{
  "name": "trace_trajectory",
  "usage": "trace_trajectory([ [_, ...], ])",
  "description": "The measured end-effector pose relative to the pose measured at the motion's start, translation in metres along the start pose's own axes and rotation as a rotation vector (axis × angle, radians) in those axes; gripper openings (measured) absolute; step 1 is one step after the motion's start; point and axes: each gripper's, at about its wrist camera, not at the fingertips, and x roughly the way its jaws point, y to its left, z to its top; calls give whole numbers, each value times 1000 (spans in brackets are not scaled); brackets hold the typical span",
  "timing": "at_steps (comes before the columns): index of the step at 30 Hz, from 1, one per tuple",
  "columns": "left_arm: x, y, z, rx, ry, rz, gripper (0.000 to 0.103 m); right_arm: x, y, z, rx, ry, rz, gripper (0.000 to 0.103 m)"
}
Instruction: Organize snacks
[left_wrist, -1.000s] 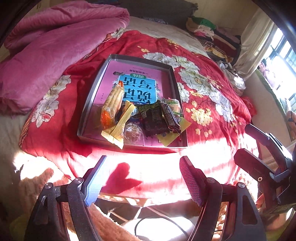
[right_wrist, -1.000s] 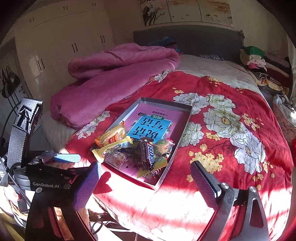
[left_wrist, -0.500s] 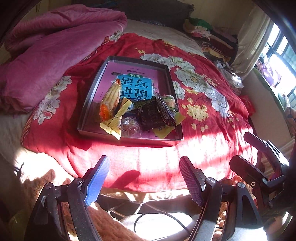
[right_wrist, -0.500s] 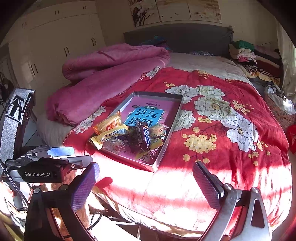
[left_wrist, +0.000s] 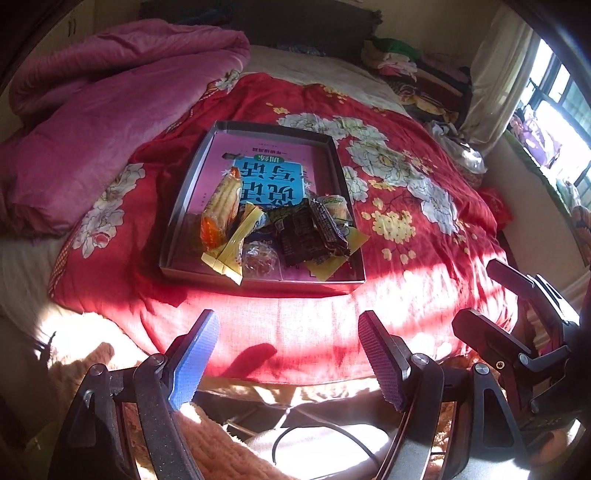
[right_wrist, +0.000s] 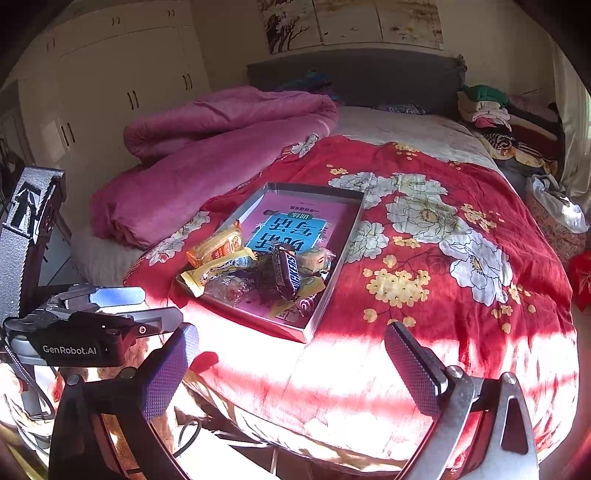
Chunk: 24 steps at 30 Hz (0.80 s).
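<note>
A grey metal tray (left_wrist: 192, 177) (right_wrist: 352, 236) lies on the red flowered bedspread, lined with a pink and blue printed sheet. Several snacks are piled at its near end: an orange packet (left_wrist: 221, 208) (right_wrist: 218, 246), a yellow wrapper (left_wrist: 234, 243), a dark Snickers bar (right_wrist: 285, 271) and a clear-wrapped sweet (left_wrist: 258, 258). My left gripper (left_wrist: 286, 352) is open and empty, in front of the bed's near edge. My right gripper (right_wrist: 290, 356) is open and empty, also short of the tray. The right gripper shows in the left wrist view (left_wrist: 517, 314).
A rumpled pink quilt (left_wrist: 92, 122) (right_wrist: 207, 158) lies left of the tray. Folded clothes (right_wrist: 495, 110) are stacked at the far right of the bed. White cupboards (right_wrist: 110, 92) stand at the left. A cable (left_wrist: 317, 435) lies on the floor below the bed edge.
Both grippers have drawn slightly back from the bed, then steadied; the tray looks a little farther than a second ago. The snacks have not moved. Both grippers stay open.
</note>
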Motion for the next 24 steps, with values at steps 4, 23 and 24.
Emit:
trace_trajectory([
  [4, 0, 0, 0, 1, -1, 4, 79, 1, 0, 0, 1, 1, -3, 102],
  [23, -5, -1, 1, 7, -17, 26, 79, 1, 1, 0, -7, 1, -7, 102],
  [24, -5, -1, 1, 8, -16, 28, 79, 1, 1, 0, -7, 1, -6, 102],
])
